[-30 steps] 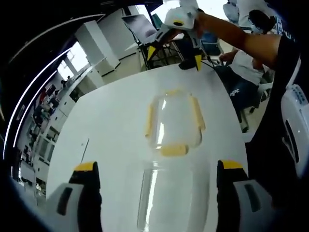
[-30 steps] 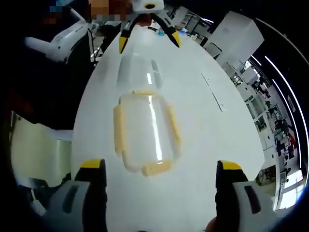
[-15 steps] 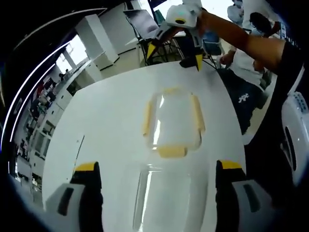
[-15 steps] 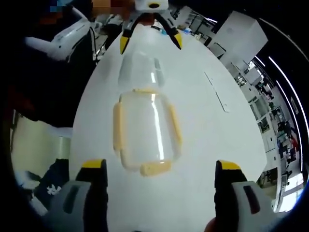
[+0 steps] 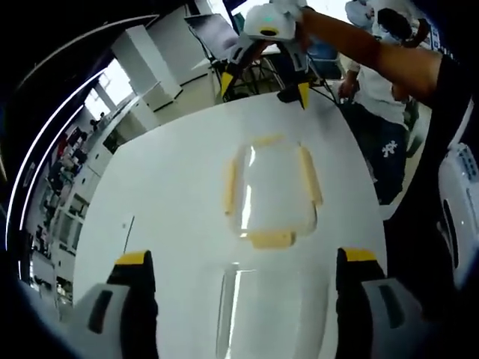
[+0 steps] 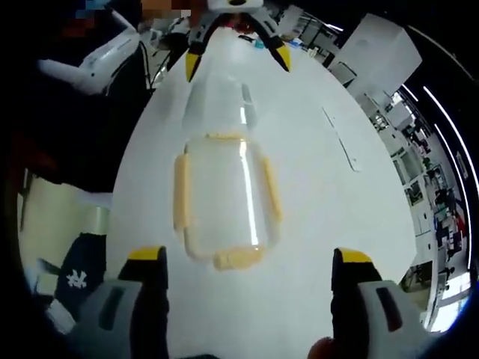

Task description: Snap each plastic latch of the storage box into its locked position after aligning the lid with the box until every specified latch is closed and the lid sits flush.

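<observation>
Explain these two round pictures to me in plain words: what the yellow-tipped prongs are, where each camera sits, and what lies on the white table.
A person holds a two-jaw gripper in each hand, and a fisheye camera rides on each, looking forward along its jaws.

In the left gripper view, the left gripper stands open at the bottom, and the right gripper shows opposite, held by the person's hand. The right gripper view is the reverse: the right gripper is open below, with the left gripper at the top.

On the white table lie a clear lid with four yellow latches round its edge, and beside it a clear storage box. Nothing is held.
</observation>
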{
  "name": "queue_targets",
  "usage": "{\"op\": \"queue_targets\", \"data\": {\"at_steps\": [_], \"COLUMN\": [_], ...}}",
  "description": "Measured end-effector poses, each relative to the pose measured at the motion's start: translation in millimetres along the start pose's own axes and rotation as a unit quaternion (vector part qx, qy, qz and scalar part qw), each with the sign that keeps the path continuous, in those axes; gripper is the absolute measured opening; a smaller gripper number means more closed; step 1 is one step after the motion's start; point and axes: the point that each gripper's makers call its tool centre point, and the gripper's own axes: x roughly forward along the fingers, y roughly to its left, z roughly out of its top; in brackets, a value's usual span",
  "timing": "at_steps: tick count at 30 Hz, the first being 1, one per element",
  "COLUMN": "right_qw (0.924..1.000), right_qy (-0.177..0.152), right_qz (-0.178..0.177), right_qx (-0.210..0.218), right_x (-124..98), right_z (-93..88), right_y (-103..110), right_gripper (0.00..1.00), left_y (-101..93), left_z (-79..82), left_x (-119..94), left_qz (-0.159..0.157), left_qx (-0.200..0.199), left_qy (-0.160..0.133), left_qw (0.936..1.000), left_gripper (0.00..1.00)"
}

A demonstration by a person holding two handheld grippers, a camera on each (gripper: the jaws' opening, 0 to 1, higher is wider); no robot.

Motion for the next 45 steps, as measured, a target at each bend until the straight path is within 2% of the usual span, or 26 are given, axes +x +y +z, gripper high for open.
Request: {"op": "queue_targets", "data": {"at_steps": [7,8,9,11,12,13,23,43,45], "right_qw": [0.9999,0.9999,0.9998,0.9998,0.9999,0.9999,0.9998,0.9998,0.9998], "right_qy": [0.013,0.014,0.015,0.014,0.014,0.014,0.015,0.012,0.011], "right_qz": [0.008,0.009,0.010,0.010,0.009,0.009,0.011,0.015,0.015], "right_qx": [0.001,0.001,0.002,0.002,0.003,0.002,0.001,0.001,0.000], "right_x": [9,10,10,10,10,10,14,15,15], "right_z": [-5.9,-6.0,-5.8,-5.1,-4.8,-4.7,-6.5,-13.9,-13.5], "right_y": [0,-1,0,-2,-2,-3,-4,-6,-6], "right_gripper": [0.89,0.89,0.89,0.89,0.89,0.89,0.88,0.87,0.87], "left_y": [0.9,7.7,9.6,9.2,19.1,20.0,7.4,-3.4,-2.5], "left_z": [-1.0,-1.4,1.2,0.7,2.7,3.5,7.8,9.4,11.6], "left_x": [10,10,12,13,10,10,18,37,40], "left_qz": [-0.004,0.015,0.017,0.012,0.011,0.009,-0.019,-0.029,-0.021], "left_qx": [-0.001,-0.009,-0.002,-0.002,-0.001,-0.001,-0.007,0.001,0.002], "left_qy": [-0.001,0.003,-0.002,0.005,0.001,0.000,0.008,0.018,0.009], "left_qw": [1.0000,0.9998,0.9998,0.9999,0.9999,1.0000,0.9998,0.9994,0.9997], "left_gripper": [1.00,1.00,1.00,1.00,1.00,1.00,0.98,0.99,1.00]}}
